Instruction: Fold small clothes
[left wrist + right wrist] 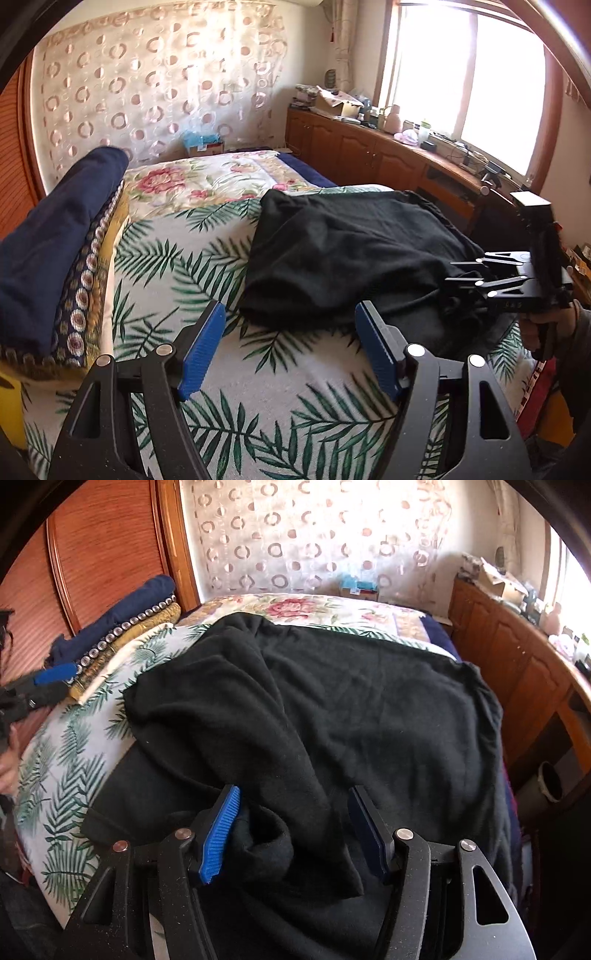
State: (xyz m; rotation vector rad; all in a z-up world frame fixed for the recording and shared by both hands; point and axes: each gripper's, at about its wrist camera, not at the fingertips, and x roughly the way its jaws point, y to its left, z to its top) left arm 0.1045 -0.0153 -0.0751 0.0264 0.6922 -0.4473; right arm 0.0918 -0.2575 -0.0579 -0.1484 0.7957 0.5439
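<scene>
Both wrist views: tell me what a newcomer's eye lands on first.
First, the rumpled black garment sprawled across the palm-leaf bedspread in mid-frame. Next, the blue-padded grippers: the left gripper stands open over bare bedspread beside the garment's edge, and the right gripper straddles a bunched fold of the garment. Then the glaring window above the cluttered wooden cabinet.

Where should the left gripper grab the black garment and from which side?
Take the black garment at its near left edge, where it lies raised in a soft fold over the leaf-print bedspread. Probably come in low from the left gripper side; the bedspread there is bare.
</scene>
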